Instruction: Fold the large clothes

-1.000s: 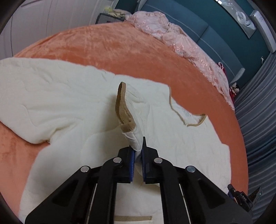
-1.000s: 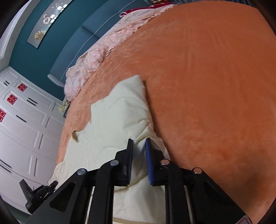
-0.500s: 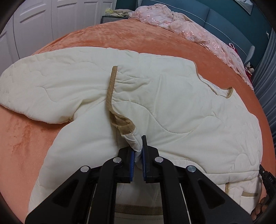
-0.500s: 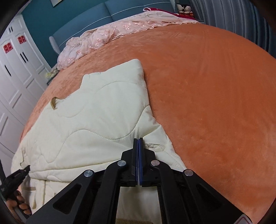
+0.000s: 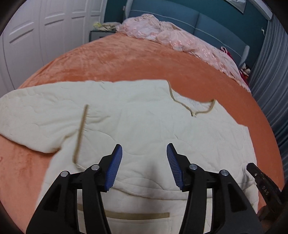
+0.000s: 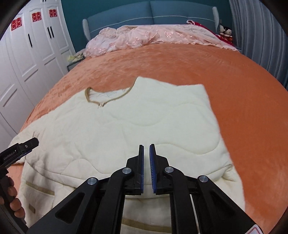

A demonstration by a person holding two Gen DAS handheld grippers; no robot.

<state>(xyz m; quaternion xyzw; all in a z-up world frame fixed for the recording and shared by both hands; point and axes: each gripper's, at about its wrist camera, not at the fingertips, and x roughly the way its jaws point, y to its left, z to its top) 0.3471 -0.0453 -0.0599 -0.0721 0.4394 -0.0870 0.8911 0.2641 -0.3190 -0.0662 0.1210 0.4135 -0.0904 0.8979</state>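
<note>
1. A cream quilted jacket lies spread flat on the orange blanket of a bed, its tan-edged neckline toward the headboard.
2. One sleeve is folded across the jacket's front; its tan cuff shows as a thin strip in the left wrist view.
3. The left claw stands wide above the jacket's lower front. Its jaws have just been opening, and nothing is between the blue pads.
4. The right claw is narrow, with only a slim gap between its pads. Its jaws have just been opening a little and hold no cloth.
5. A tan pocket strip shows beneath the left claw.
6. Pink bedding is heaped near the blue headboard; white wardrobe doors stand beside the bed.
</note>
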